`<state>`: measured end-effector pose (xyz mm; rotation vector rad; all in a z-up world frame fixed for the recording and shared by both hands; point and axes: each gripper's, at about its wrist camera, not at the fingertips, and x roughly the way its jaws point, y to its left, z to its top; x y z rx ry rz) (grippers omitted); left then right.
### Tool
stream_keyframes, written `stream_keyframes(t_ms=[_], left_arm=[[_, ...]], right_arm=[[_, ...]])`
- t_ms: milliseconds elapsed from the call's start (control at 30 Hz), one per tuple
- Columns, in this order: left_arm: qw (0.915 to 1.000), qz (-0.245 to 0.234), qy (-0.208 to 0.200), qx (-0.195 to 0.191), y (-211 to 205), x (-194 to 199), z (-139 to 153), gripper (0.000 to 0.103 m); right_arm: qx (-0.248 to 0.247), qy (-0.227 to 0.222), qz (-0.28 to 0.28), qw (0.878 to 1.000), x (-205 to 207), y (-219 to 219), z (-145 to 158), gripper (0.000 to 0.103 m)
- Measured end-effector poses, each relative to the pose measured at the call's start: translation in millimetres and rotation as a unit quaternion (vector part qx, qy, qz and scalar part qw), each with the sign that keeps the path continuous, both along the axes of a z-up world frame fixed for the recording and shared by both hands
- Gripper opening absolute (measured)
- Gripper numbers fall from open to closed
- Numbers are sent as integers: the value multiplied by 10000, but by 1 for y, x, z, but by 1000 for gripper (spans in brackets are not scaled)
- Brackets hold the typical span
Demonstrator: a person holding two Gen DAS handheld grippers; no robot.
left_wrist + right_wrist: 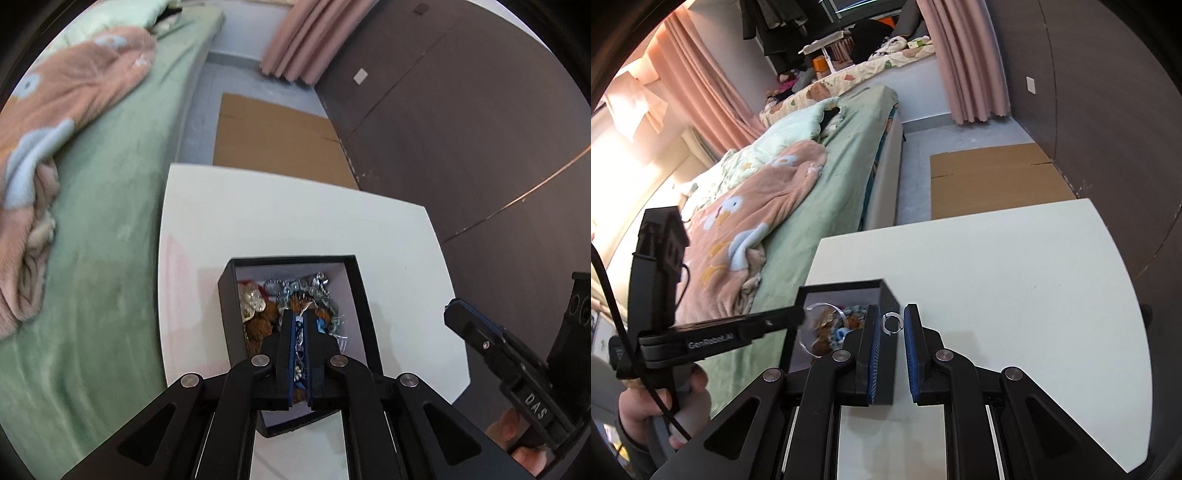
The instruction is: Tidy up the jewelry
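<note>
A black open box point(360, 295) full of mixed jewelry point(291, 295) stands on the white table point(280, 218). My left gripper point(301, 317) is over the box, shut on a clear round bangle point(820, 328) that hangs from its tips above the jewelry. My right gripper point(892, 312) is open just right of the box point(886, 291), with a small clear ring point(892, 324) on the table between its fingers, untouched. The right gripper also shows at the right edge of the left wrist view point(458, 314).
A green bed point(107, 229) with a peach blanket point(66, 110) runs along the table's left edge. Flat cardboard point(273, 136) lies on the floor beyond the table. A dark wall point(461, 129) stands to the right.
</note>
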<state>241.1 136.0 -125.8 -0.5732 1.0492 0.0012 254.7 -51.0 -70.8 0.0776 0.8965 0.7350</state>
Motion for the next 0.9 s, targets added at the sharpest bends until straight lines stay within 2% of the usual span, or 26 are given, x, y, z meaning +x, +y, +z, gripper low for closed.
stream_keyframes(t_ms=[167,233,300,367,633,700,733,767,833,900], left_arm=[[9997,164,56,-198,16,-6,2,5],[9995,221,-11,-231,22,-9,6,14],[9991,272,-115,-293,28,-13,10,47],[9985,365,-245,-329,30,-16,15,58],[9963,570,-423,-490,49,-22,24,59],[9961,583,-418,-515,50,-23,26,59],[9960,591,-422,-514,51,-24,28,59],[9960,592,-431,-507,51,-25,30,59],[9960,566,-483,-499,48,-27,36,63],[9959,529,-550,-478,43,-30,41,72]], right_arm=[[-37,55,61,10000,-7,10,0,14],[-43,61,103,9999,-9,15,2,14],[-49,55,151,9999,-13,20,2,14],[-24,86,204,9998,-16,25,4,14],[-38,246,413,9988,-28,44,-3,14],[-128,369,424,9983,-29,48,-6,21],[-167,423,403,9982,-28,49,-7,38],[-198,400,305,9985,-27,47,-7,49],[-186,294,79,9994,-27,39,-3,52],[-24,350,7,9994,-27,26,0,52]])
